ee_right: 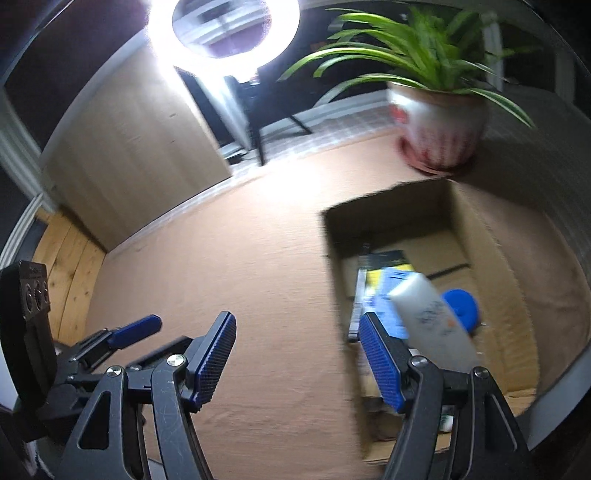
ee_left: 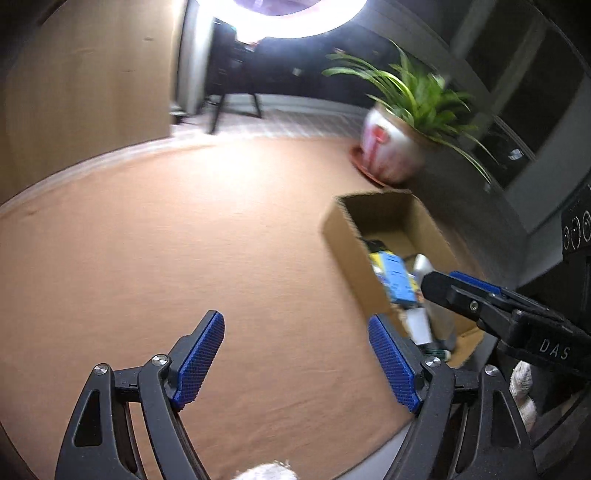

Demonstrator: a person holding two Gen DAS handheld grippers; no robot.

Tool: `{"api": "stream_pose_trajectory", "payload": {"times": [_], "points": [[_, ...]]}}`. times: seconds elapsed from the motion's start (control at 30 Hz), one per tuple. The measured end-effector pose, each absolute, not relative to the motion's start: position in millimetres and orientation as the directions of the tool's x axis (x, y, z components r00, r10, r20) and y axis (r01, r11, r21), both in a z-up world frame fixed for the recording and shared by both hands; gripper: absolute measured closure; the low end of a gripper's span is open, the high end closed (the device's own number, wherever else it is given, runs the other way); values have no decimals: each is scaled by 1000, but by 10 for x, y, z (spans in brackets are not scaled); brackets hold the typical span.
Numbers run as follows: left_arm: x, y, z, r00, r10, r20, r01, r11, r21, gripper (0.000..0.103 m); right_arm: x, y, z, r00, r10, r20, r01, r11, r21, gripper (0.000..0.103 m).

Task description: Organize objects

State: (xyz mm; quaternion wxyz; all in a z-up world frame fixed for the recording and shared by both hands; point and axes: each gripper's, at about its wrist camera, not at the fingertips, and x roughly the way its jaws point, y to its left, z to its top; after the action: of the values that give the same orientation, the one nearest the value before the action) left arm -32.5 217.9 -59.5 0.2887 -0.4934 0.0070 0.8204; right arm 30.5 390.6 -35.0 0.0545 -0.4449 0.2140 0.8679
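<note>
Now, line by line:

Left gripper [ee_left: 295, 363]: jaws spread wide, nothing between the blue pads; only bare tabletop shows in the gap.

Right gripper [ee_right: 297, 360]: jaws likewise wide apart and holding nothing; its right finger overlaps the near left corner of the box in its own view.

Grippers together: the left one's camera sees the right gripper's tip over the box, off to its right; the right one's camera sees the left gripper low on its left.

Box [ee_right: 491, 236]: open cardboard box, ahead and to the right of both grippers, standing on the table.

Box contents: a white bottle [ee_right: 432, 321] lies tilted just beyond the right gripper's right finger; a blue cap [ee_right: 461, 302] sits beside it; blue and yellow packets [ee_left: 395, 277] lie further to the left. Motion blur hides finer detail.

Table [ee_left: 184, 240]: orange-brown cloth surface, bare ahead of both grippers and to their left.

Plant [ee_left: 417, 96]: green leaves in a white and red pot on a saucer, beyond the box at the table's far right.

Room: a bright ring lamp [ee_right: 221, 29] stands ahead; a pale wooden panel [ee_right: 136, 155] rises to the left; tiled floor lies past the table's far edge.
</note>
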Motion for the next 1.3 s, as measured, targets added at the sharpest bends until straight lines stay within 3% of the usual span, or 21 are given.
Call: {"api": "stream_pose_trajectory", "payload": {"times": [0.63,1.3], "points": [[-271,684,-549,-483,265,-834,-237,-957,-167,13,-21,2636,-286,-601,-119,-790,-73,-977,203,37],[-232,450,-471,-510,236,-827,-208,-967,-147,12,-75,2321,-329,-610,-72,-789,-46,-991,127,37]]}}
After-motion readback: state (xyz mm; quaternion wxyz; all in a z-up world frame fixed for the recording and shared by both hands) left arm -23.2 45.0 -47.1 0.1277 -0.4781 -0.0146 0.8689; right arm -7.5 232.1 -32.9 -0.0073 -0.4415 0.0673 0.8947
